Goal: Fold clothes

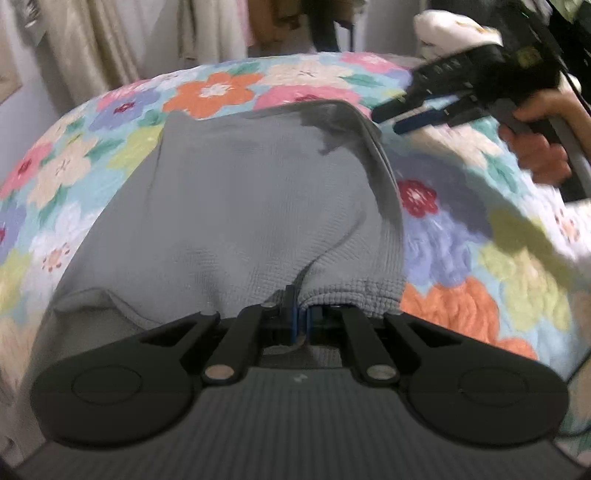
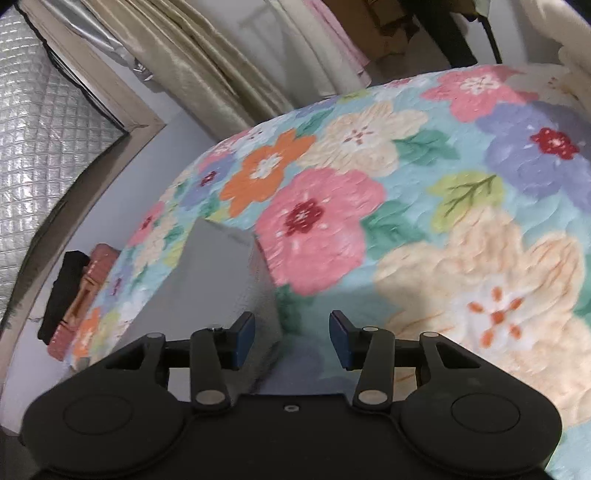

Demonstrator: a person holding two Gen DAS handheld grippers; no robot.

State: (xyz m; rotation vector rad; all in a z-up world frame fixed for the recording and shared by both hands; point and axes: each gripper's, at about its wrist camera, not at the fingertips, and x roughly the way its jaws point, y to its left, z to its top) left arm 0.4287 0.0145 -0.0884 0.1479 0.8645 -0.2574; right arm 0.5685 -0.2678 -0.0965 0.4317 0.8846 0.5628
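A grey waffle-knit garment (image 1: 251, 206) lies spread on the floral quilt (image 1: 461, 258). My left gripper (image 1: 300, 318) is shut on its near hem, which bunches up between the blue pads. Past the garment's far right corner, a hand holds my right gripper (image 1: 386, 122) just above the quilt. In the right wrist view my right gripper (image 2: 291, 336) stands open with nothing between its pads. There the grey garment (image 2: 218, 280) runs away from its left finger, with its edge passing under that finger.
The quilt (image 2: 424, 206) covers a bed whose left edge drops to a pale floor. Cream curtains (image 2: 207, 62) hang behind the bed. A brown and black object (image 2: 79, 295) sits on the floor to the left. A white pillow (image 1: 450, 33) lies at the far right.
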